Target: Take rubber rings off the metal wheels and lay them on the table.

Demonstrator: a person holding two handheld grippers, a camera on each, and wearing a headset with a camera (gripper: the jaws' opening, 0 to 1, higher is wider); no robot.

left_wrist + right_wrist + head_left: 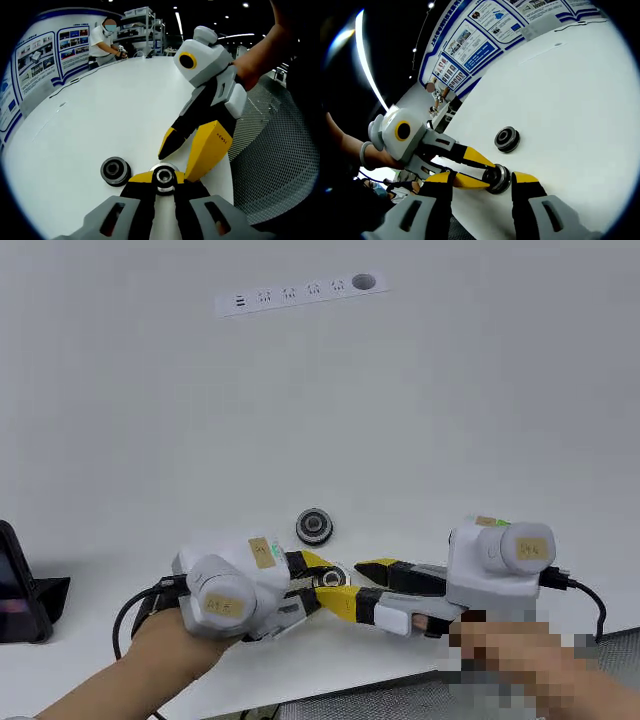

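Observation:
A metal wheel [333, 576] is held just above the white table [420, 420] near its front edge, with my left gripper [327, 575] shut on it. In the left gripper view the wheel [165, 176] sits between the yellow fingertips [141, 177]. My right gripper [347, 582] comes in from the right, open, its jaws straddling the same wheel [497, 179]. A second wheel [314, 525] with a black rubber ring lies flat on the table just beyond; it also appears as a dark wheel [115, 171] and in the right gripper view [507, 138].
A white power strip [300, 292] lies at the far side of the table. A dark device [20, 585] stands at the left edge. The table's front edge runs just below the grippers, with grating floor [270, 165] beyond. A person [102, 40] stands far off.

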